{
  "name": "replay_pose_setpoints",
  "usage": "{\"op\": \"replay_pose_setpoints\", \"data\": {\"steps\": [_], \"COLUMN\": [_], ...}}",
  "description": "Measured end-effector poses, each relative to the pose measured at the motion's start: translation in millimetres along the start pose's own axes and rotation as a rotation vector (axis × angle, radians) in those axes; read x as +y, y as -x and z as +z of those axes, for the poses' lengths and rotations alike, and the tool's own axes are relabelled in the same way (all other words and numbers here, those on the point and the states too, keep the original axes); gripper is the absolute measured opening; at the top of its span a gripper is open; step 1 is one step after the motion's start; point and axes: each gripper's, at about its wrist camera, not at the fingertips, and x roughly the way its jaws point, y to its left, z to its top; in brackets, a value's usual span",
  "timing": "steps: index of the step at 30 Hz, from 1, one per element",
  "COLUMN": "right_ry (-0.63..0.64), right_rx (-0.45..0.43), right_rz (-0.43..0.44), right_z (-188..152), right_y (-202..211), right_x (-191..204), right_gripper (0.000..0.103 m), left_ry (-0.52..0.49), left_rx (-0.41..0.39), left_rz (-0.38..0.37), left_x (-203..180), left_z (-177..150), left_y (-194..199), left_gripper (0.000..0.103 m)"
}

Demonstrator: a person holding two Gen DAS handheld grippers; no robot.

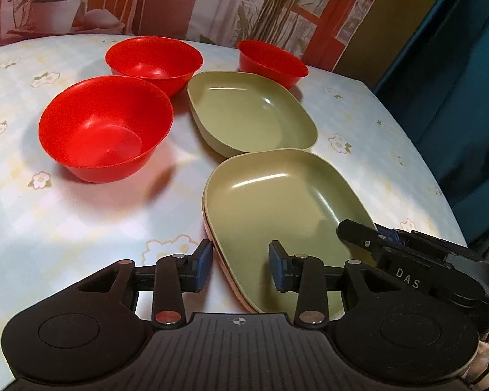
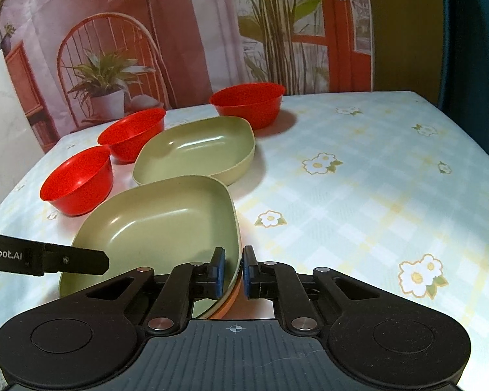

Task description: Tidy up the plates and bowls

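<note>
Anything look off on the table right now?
Nothing spilled or broken. The near olive-green squarish plate sits nested on an orange-pink plate; the right hand-held gripper is clamped on their rim. The second olive-green plate and three red plastic bowls sit upright.

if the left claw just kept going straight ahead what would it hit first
Probably the near green plate: the open left claw already straddles its near rim, so the plate's edge sits between the pads. Beyond lies the second green plate; depth is uncertain.
</note>
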Motion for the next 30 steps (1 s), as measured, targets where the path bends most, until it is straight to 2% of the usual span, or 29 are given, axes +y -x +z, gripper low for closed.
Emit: {"op": "replay_pose_setpoints", "data": {"steps": [14, 22, 30], "right_ry": [-0.043, -0.066, -0.052], "right_rx": [0.007, -0.023, -0.043], "right_rz": [0.013, 0.017, 0.021], "right_z": [1, 4, 14], "right_y": [2, 8, 12], "right_x": [-6, -12, -16], "right_gripper": [0.016, 0.025, 0.03], "left_ry": [-0.066, -0.078, -0.082], "left_rx": [-0.009, -0.014, -0.051], "left_rz": [0.005, -0.009, -0.009], "left_x": [-5, -7, -6], "left_z": [9, 11, 20], "left_y": [-10, 2, 19], "left_gripper": [0.039, 0.054, 0.056]}}
